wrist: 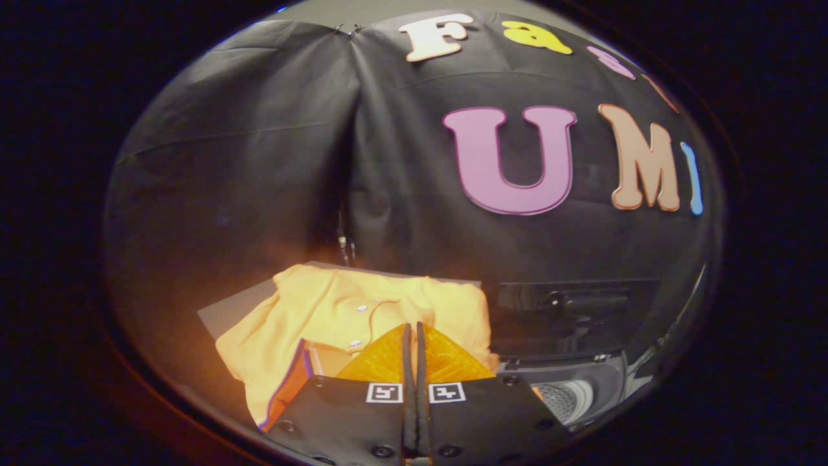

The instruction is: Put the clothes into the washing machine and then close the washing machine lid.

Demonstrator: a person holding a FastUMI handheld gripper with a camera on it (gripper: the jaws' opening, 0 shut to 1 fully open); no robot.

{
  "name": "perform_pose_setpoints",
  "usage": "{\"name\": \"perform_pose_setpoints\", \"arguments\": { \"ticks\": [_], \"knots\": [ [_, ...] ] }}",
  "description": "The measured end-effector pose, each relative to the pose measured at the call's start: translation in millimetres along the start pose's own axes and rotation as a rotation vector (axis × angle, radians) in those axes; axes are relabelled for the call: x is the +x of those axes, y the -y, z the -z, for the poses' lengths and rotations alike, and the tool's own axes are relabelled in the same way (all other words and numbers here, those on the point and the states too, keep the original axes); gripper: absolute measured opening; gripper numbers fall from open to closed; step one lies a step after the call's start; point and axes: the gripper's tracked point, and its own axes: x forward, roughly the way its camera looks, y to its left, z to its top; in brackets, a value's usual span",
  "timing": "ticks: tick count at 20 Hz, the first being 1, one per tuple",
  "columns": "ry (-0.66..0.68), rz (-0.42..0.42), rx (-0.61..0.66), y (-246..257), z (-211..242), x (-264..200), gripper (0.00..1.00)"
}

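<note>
Your gripper point(412, 333) has its two fingers point(381, 359) drawn together, with only a thin dark slit left between them and nothing caught in that slit. They hang above the near edge of the clothes, and whether the tips touch the cloth cannot be told from here.

Take the washing machine point(569, 395) as your landmark. It sits low and to the right of your fingers. Its lid point(569, 310) is up, a dark glossy panel standing at the back of the machine, and below the lid the pale perforated drum point(561, 400) shows in the open mouth.

The clothes point(336, 317) lie to the left of the machine, outside it, just ahead of and under your fingertips. It is an orange-yellow garment, loosely folded, with a short row of small white buttons point(361, 308) running down a placket. A purple-trimmed edge point(292, 375) of the garment lies on the side farthest from the machine, close beside your left finger.

The garment rests on a flat grey board point(226, 314), which runs out beyond the cloth away from the machine. The right edge of the cloth comes up close to the machine's lid.

Behind the machine and the board hangs the black cloth wall point(259, 162) of the booth.
</note>
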Motion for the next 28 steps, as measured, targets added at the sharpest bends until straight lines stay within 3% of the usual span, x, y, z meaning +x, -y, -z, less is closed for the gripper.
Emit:
{"name": "perform_pose_setpoints", "arguments": {
  "ticks": [6,10,13,15,16,28],
  "knots": [
    [0.060,0.301,-0.094,127,-25,-16,0.00],
    [0.067,0.414,-0.105,179,-29,-22,0.00],
    [0.067,0.452,-0.101,198,-25,-19,0.01],
    [0.065,0.449,-0.088,204,-20,-15,0.07],
    [0.066,0.455,-0.074,206,-18,-14,0.23],
    [0.052,0.412,-0.036,196,-4,-1,0.23]
  ]
}}
